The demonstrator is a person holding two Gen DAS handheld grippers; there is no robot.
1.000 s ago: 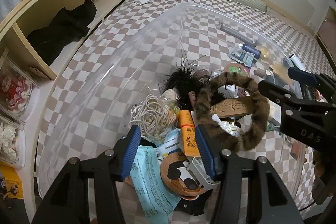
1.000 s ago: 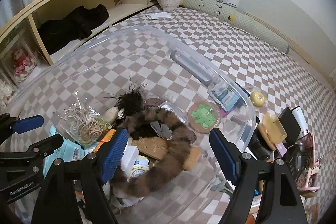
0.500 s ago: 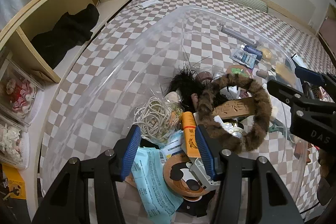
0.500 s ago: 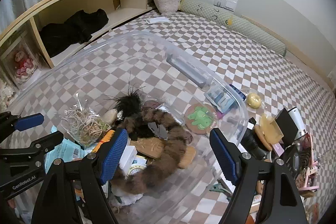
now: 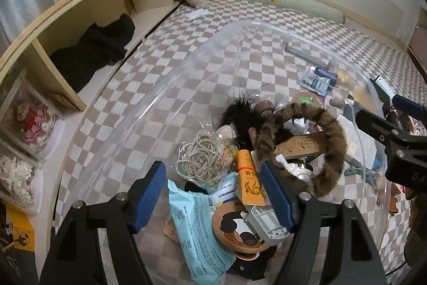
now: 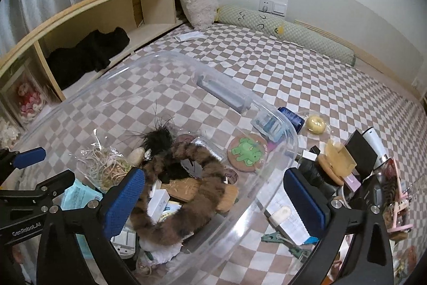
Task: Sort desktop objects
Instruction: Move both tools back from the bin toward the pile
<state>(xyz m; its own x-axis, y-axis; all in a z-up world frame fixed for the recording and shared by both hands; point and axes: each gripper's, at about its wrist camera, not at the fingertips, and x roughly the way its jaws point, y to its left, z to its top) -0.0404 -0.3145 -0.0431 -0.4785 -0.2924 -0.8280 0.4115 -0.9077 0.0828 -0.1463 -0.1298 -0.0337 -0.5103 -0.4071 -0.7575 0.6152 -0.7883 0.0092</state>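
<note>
both hand-held grippers hang released over a clear plastic tub [image 6: 272, 124] on the checkered bed [image 6: 307, 76]: the left hand-held gripper [image 5: 213, 194] above an orange tube [image 5: 248, 178] and a bag of cord [image 5: 202, 159], the right hand-held gripper [image 6: 213, 202] over a brown furry ring [image 6: 186, 205] in the tub's near end.

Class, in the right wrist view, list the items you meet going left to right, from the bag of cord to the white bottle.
Bag of cord → black feather tuft → green frog coaster → yellow ring → white bottle.
</note>
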